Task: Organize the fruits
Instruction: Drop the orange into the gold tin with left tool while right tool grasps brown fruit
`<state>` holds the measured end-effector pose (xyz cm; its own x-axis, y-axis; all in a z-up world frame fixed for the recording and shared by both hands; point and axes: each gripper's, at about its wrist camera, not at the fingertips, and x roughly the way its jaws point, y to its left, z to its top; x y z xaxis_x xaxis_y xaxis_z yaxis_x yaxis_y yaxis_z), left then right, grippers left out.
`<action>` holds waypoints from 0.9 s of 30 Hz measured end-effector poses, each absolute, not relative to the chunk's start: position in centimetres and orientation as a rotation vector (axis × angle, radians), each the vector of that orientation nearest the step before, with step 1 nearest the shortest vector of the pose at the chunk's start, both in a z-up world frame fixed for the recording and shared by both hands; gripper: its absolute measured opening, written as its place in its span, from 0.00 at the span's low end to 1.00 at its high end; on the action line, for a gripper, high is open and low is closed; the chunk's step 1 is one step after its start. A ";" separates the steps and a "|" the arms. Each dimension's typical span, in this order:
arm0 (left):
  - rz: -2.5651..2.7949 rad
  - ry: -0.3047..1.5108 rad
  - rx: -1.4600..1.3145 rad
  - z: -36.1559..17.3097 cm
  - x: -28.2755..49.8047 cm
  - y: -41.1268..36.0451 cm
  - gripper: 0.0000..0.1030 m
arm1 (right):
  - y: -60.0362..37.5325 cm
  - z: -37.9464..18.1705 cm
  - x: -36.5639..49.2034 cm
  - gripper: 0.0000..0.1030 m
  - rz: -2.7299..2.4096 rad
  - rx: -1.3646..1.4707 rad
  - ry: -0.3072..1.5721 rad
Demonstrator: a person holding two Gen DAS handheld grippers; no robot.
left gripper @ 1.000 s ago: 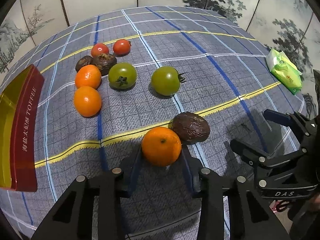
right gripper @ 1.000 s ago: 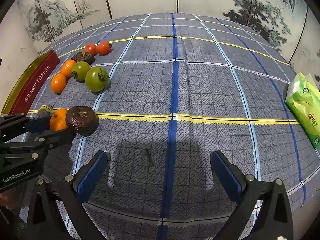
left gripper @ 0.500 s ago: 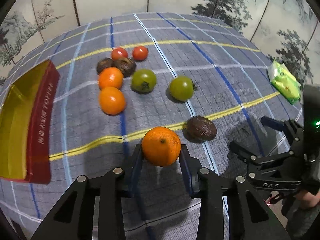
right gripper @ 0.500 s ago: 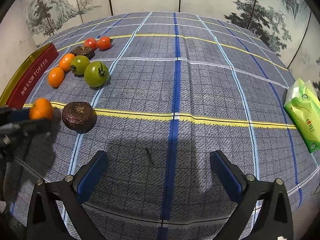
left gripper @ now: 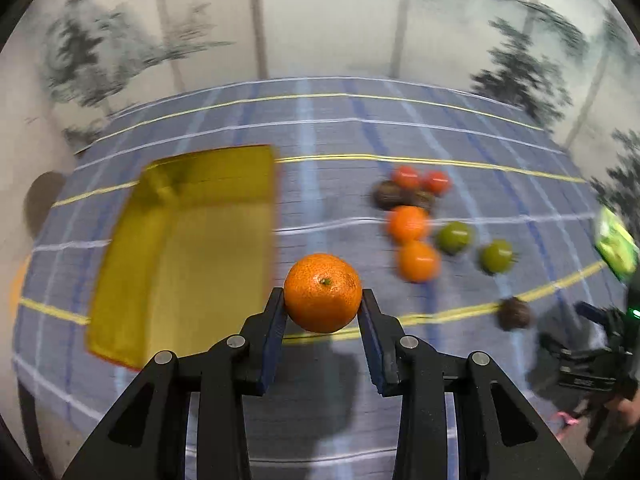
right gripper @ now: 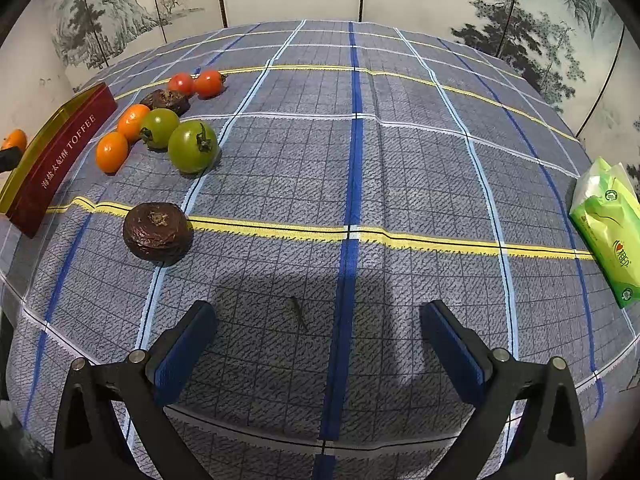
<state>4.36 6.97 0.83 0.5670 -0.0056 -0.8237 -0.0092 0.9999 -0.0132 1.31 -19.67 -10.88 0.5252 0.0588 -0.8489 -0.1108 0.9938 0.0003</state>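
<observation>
My left gripper is shut on an orange and holds it in the air, just right of the gold-lined red toffee tin. The held orange shows past the tin at the far left of the right wrist view. My right gripper is open and empty above the cloth. A dark wrinkled fruit lies ahead-left of it. Two oranges, two green tomatoes, dark fruits and two red tomatoes cluster beyond.
A green tissue pack lies at the table's right edge. A small dark stem lies on the checked tablecloth between my right fingers. Painted screens stand behind the table.
My left gripper has lifted the orange and swung left, so the tin now lies open in front of it. The right gripper has stayed still and open.
</observation>
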 end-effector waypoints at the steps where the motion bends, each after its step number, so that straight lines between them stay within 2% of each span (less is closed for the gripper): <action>1: 0.035 0.972 -0.025 0.6 4.5 8.3 0.36 | -19.7 -10.9 1.3 1.00 0.101 -0.056 1.014; 14: 0.270 1.060 -0.091 -3.8 4.0 18.4 0.36 | -19.6 -10.9 1.4 1.00 0.084 -0.046 1.023; 27: 0.283 1.091 -0.037 -5.0 4.3 18.4 0.36 | -19.5 -10.7 1.6 1.00 0.060 -0.039 1.046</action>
